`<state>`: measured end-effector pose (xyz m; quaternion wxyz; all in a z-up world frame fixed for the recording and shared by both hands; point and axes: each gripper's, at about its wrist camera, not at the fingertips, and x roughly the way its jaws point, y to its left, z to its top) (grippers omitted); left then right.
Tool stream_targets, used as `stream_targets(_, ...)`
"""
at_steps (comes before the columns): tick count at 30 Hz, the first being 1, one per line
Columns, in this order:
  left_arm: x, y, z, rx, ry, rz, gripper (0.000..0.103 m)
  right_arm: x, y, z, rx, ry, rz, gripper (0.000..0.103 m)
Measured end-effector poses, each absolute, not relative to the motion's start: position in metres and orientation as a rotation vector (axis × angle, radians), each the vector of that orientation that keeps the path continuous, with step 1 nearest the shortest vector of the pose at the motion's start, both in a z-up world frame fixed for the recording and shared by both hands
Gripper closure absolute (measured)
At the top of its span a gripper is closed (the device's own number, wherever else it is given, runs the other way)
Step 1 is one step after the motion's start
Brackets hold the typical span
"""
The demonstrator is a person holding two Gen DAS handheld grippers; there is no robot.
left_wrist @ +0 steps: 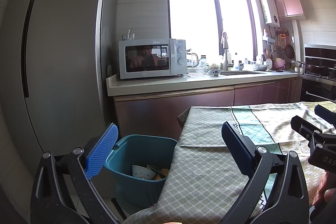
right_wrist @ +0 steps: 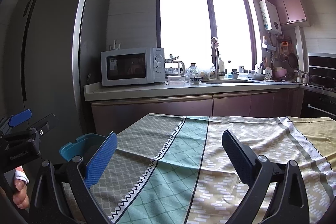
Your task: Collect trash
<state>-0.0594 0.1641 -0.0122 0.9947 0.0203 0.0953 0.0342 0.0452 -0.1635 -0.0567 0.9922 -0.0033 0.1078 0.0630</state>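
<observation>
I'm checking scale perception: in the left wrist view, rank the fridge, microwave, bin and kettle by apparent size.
Largest to smallest:
1. fridge
2. bin, though it is nearer the camera
3. microwave
4. kettle

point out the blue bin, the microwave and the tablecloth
blue bin (left_wrist: 134, 188), left wrist view, front outer wall
microwave (right_wrist: 132, 66), right wrist view, door window
tablecloth (right_wrist: 231, 140), right wrist view, bare yellow patterned stretch

The tablecloth (right_wrist: 168, 161) is matt woven cloth, printed and softly creased, and the teal bin (left_wrist: 145, 152) beside it looks like smooth plastic with a dull sheen. Far left, the refrigerator (left_wrist: 63, 56) has a brushed metallic finish, while the microwave (right_wrist: 132, 66) is glossy white with a reflective dark door.
</observation>
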Motion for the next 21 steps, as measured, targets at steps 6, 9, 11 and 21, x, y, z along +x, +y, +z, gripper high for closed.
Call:
stream_targets(6, -0.0573, 0.1626, -0.0142, 0.039, 0.193, 0.07, 0.006, 0.0457, -0.1631, -0.0569, -0.004, 0.218, 0.125, 0.006)
stream_targets(9, -0.0572, 0.1624, -0.0148, 0.041, 0.194, 0.07, 0.006, 0.0457, -0.1626, -0.0569, -0.005, 0.218, 0.124, 0.006)
stream_targets(11, -0.0567, 0.1621, -0.0153, 0.042, 0.194, 0.07, 0.006, 0.0461, -0.1626, -0.0569, -0.004, 0.219, 0.124, 0.006)
stream_targets(21, -0.0564, 0.1615, -0.0157, 0.041, 0.194, 0.074, 0.006, 0.0462, -0.1632, -0.0579, -0.004, 0.219, 0.119, 0.006)
